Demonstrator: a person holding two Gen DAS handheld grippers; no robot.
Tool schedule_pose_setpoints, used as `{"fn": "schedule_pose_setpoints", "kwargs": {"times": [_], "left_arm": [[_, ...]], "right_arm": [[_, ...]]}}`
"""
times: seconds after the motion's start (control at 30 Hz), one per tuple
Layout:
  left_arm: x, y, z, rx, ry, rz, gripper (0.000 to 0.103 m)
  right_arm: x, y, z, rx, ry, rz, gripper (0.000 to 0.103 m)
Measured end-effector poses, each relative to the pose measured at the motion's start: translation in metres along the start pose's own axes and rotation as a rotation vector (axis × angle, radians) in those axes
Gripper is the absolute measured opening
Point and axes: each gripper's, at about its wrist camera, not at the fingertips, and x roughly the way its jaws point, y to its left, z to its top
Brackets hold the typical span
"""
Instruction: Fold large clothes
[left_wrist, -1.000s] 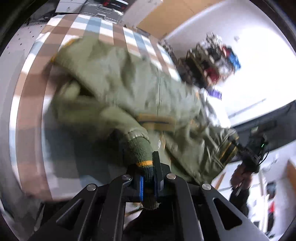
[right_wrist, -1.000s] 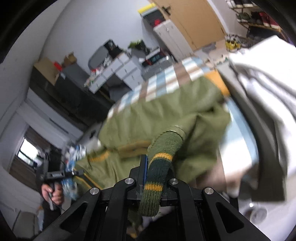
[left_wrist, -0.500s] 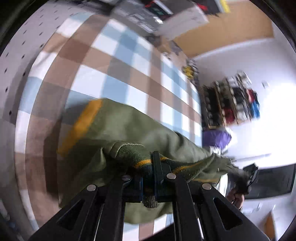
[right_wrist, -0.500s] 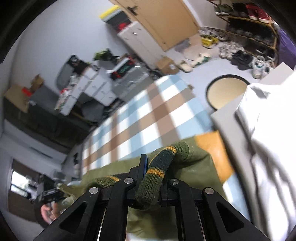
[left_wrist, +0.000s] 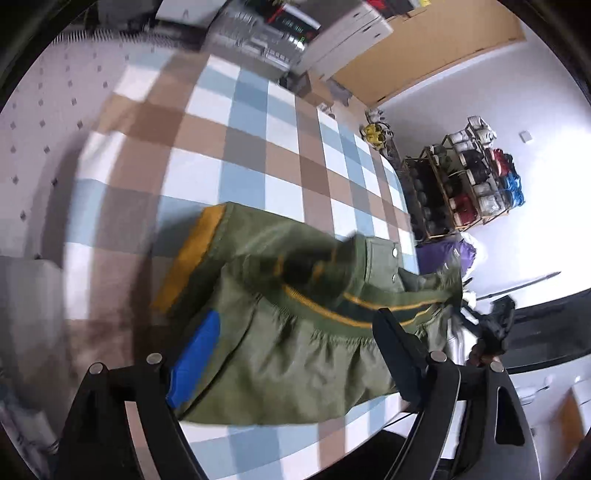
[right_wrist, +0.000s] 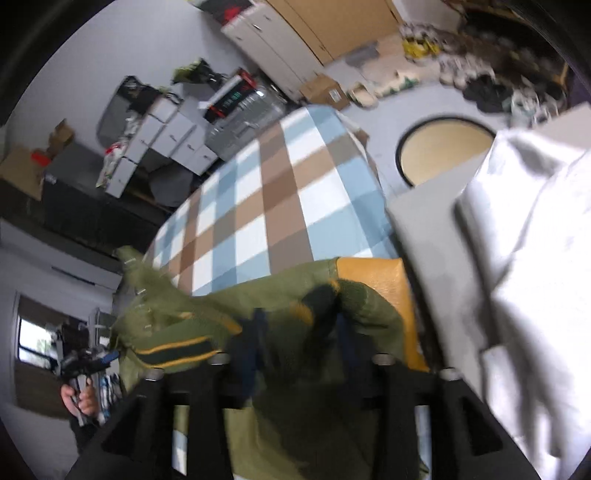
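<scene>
now standing wide apart: left gripper (left_wrist: 291, 354) jaws, with one blue-padded finger (left_wrist: 194, 363) and one dark finger (left_wrist: 400, 358) spread to either side of the olive jacket (left_wrist: 295, 354), nothing pinched between them. hovering right over the gathered fabric just below the ribbed band with yellow stripes (left_wrist: 354, 302). lying bunched and folded on the checked counter (left_wrist: 236, 147), with a mustard-yellow lining edge (left_wrist: 188, 258) showing at the far left corner and a snap-buttoned flap (left_wrist: 384, 258) beside a blurred dark cuff (left_wrist: 317, 266).

likewise parted: right gripper (right_wrist: 299, 350) jaws, open with a blurred knitted cuff (right_wrist: 321, 310) sitting loosely in the gap, not clamped as far as the motion blur allows telling. spreading under and ahead of it, the same jacket (right_wrist: 258, 295), its orange-yellow lining patch (right_wrist: 373, 280) lying at the counter's right edge, its striped waistband (right_wrist: 173, 350) curling off to the left. stretching away beyond, the blue, brown and white checked cloth of the counter (right_wrist: 277, 192).

further out: showing in each view, the opposite gripper in its hand, the right hand (left_wrist: 484, 350) in the left wrist view and the left hand (right_wrist: 79, 400) in the right wrist view. lying heaped at the right, white bedding (right_wrist: 535, 258); sitting on the floor behind it, a round tan mat (right_wrist: 443, 151). standing against the far wall, a shoe rack (left_wrist: 465, 181), white drawers (right_wrist: 166, 144) and a wooden door (left_wrist: 436, 40).
</scene>
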Motion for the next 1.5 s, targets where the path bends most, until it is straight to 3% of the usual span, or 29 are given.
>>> {"fn": "schedule_pose_setpoints", "kwargs": {"times": [0.07,0.17,0.37,0.43,0.5,0.53,0.57,0.6,0.7,0.93,0.97,1.03,1.17,1.33,1.5], "left_arm": [[0.000,-0.001,-0.011,0.057,-0.014,0.078,0.082],[0.014,0.008,-0.020,0.099,-0.022,0.194,0.082],[0.043,0.020,-0.021,0.088,-0.005,0.162,0.082],[0.046,0.014,-0.022,0.118,-0.017,0.192,0.081],[0.045,0.006,-0.024,0.163,-0.022,0.221,0.061],[0.043,0.002,-0.025,0.186,-0.018,0.228,0.049],[0.040,-0.002,-0.027,0.214,-0.024,0.234,0.039],[0.037,-0.008,-0.029,0.243,-0.036,0.246,0.036],[0.030,-0.028,-0.039,0.330,-0.069,0.311,0.026],[-0.001,-0.074,-0.038,0.444,-0.136,0.351,0.016],[-0.003,-0.074,-0.029,0.426,-0.139,0.351,0.011],[-0.001,-0.066,-0.013,0.379,-0.124,0.321,0.011],[0.007,-0.034,0.027,0.239,-0.073,0.208,0.011],[0.043,-0.009,0.048,0.186,-0.037,0.274,0.010],[0.059,0.010,0.047,0.128,-0.045,0.218,0.012]], "right_arm": [[-0.018,0.002,-0.003,-0.051,-0.064,-0.036,0.085],[-0.033,0.005,-0.013,-0.156,-0.120,-0.033,0.086],[0.014,0.016,-0.033,-0.361,-0.017,-0.189,0.086],[0.030,0.021,-0.035,-0.403,-0.002,-0.210,0.084],[0.036,0.024,-0.034,-0.408,-0.018,-0.172,0.061],[0.036,0.025,-0.034,-0.410,-0.021,-0.164,0.056],[0.035,0.028,-0.034,-0.431,-0.031,-0.184,0.035],[0.032,0.030,-0.035,-0.454,-0.036,-0.206,0.019],[0.012,0.037,-0.043,-0.499,-0.081,-0.175,0.008],[-0.052,0.065,-0.065,-0.557,-0.305,-0.126,0.005],[-0.058,0.066,-0.062,-0.550,-0.328,-0.129,0.005],[-0.058,0.067,-0.052,-0.523,-0.344,-0.146,0.005],[-0.031,0.044,-0.017,-0.408,-0.280,-0.195,0.005],[0.025,0.021,0.007,-0.357,-0.156,-0.288,0.005],[0.054,0.010,0.007,-0.359,-0.093,-0.353,0.006]]}}
